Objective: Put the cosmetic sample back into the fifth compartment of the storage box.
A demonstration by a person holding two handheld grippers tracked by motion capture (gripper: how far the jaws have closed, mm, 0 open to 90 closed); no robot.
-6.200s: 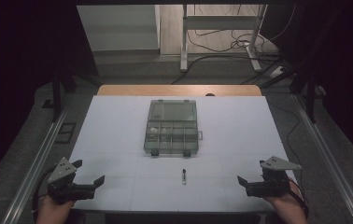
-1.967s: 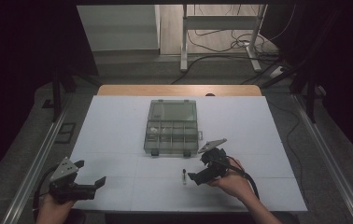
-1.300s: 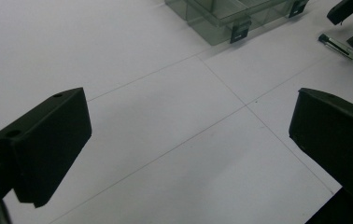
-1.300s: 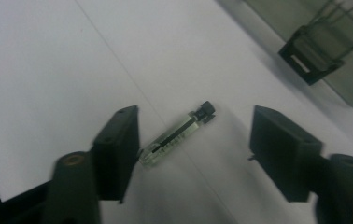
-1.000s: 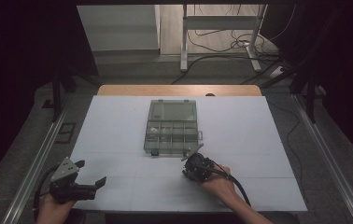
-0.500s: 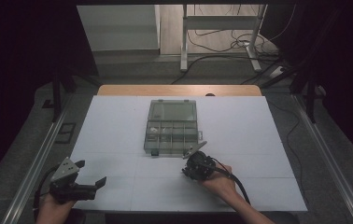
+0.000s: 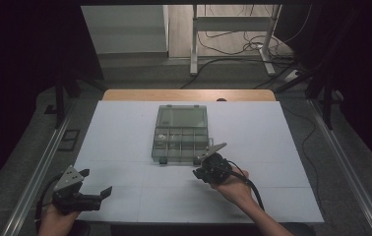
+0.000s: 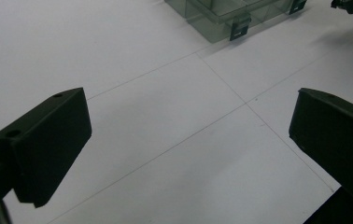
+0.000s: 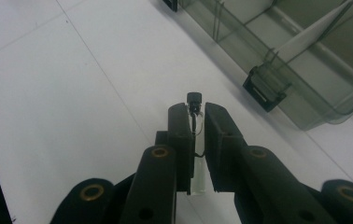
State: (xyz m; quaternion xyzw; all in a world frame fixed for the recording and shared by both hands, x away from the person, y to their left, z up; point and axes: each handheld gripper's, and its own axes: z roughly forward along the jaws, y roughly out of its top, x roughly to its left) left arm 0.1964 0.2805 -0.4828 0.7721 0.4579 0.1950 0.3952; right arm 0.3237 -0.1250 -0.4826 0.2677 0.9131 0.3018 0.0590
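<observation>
Right claw [image 9: 194, 116] is what we have closed on a small glass vial [image 9: 197, 175] with a black cap [image 9: 194, 99], the two pads pinching its body from either side so that the capped end pokes out past the tips. From above we see this claw [image 7: 204, 169] held just in front of the near edge of the clear plastic box [image 7: 180, 133], which sits open around the middle of the white tabletop [image 7: 125, 132], lid folded back toward the far edge. We judge the vial is held lengthwise along the pads to keep it from rolling or slipping, and that the cap leads because it is bound for one of the box's compartments. In the right gripper view a black latch [image 9: 263, 90] on the box's near wall lies just beyond the vial's tip, so we are close but not yet over the dividers. Our left claw [image 7: 83, 192] waits near the tabletop's near left corner, jaws wide apart with nothing between them, kept well clear of the box, we judge, so it does not crowd the work.
</observation>
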